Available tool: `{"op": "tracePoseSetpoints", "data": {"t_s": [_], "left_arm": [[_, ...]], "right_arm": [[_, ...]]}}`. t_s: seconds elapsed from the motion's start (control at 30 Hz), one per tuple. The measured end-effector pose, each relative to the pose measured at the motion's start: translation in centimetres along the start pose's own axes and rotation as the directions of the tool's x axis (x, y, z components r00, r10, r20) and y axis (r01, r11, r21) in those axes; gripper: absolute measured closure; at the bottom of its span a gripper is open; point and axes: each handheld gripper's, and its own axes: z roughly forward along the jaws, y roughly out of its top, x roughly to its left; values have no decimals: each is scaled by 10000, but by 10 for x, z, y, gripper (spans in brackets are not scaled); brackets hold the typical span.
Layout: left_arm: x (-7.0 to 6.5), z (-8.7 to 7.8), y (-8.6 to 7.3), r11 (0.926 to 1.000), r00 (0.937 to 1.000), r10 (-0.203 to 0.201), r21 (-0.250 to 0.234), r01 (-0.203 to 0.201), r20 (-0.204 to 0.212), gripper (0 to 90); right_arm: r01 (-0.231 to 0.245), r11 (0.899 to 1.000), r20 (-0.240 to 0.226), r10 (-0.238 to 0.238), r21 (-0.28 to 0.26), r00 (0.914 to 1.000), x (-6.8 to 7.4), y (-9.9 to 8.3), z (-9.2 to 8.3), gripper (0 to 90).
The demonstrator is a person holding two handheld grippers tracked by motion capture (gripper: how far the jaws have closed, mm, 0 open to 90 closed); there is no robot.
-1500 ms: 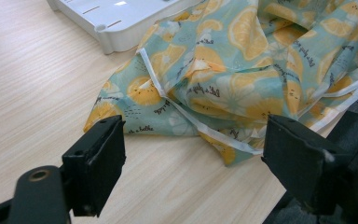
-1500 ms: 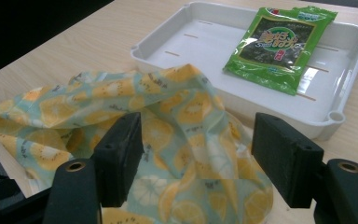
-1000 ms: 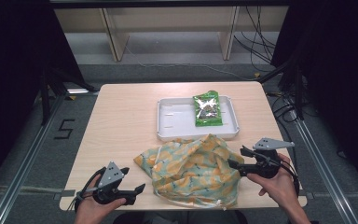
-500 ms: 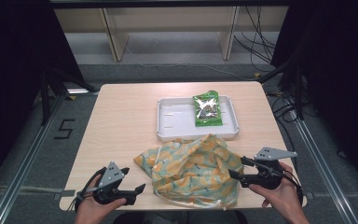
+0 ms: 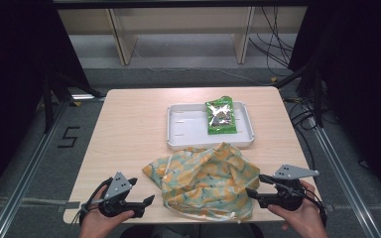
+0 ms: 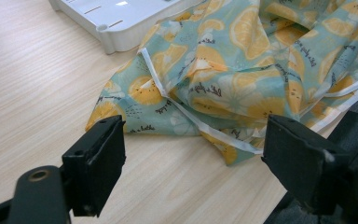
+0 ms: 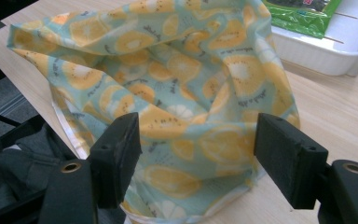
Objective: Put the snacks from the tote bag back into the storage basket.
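Step in hand: an approach to the bag is judged to be under way; no grasp has been made yet.
Left gripper: held at the near edge of the table, jaws spread wide and empty, pointed toward the bag's left side.
Right gripper: held at the near right, jaws spread wide and empty, tips just beside the bag's right edge.
Bag, position: a crumpled cloth bag with an orange-slice print on teal is seen lying on the table between the two grippers, near the front edge, its far side touching or just short of the tray.
Bag relative to left jaws: in the left gripper view the bag lies ahead of the jaws and apart from them; its white-trimmed corner is framed between them but not reached.
Bag relative to right jaws: in the right gripper view the bag is framed between the jaws; contact cannot be confirmed.
Next move, judged: each gripper is to be advanced onto a trimmed edge and closed on cloth, so that the mouth can be opened.
Tray: white, set beyond the bag at mid-table.
Packet: green, lying in the tray's right half, untouched.
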Motion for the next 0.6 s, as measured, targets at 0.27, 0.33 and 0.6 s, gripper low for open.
{"op": "tracePoseSetpoints", "data": {"t_s": [0.27, 0.33, 0.6], "left_arm": [[0, 0, 0, 10000, 10000, 10, -1, -10, -11, 204], [0, 0, 0, 10000, 10000, 3, -3, -3, -11, 204], [0, 0, 0, 10000, 10000, 24, -6, -24, -13, 204]], "right_arm": [[421, 9991, 298, -422, 45, 9987, -4, -8, -1, 327], [321, 9995, 265, -322, 39, 9991, -3, -9, 0, 327], [263, 9994, 184, -267, 232, 9995, -6, -12, 1, 326]]}}
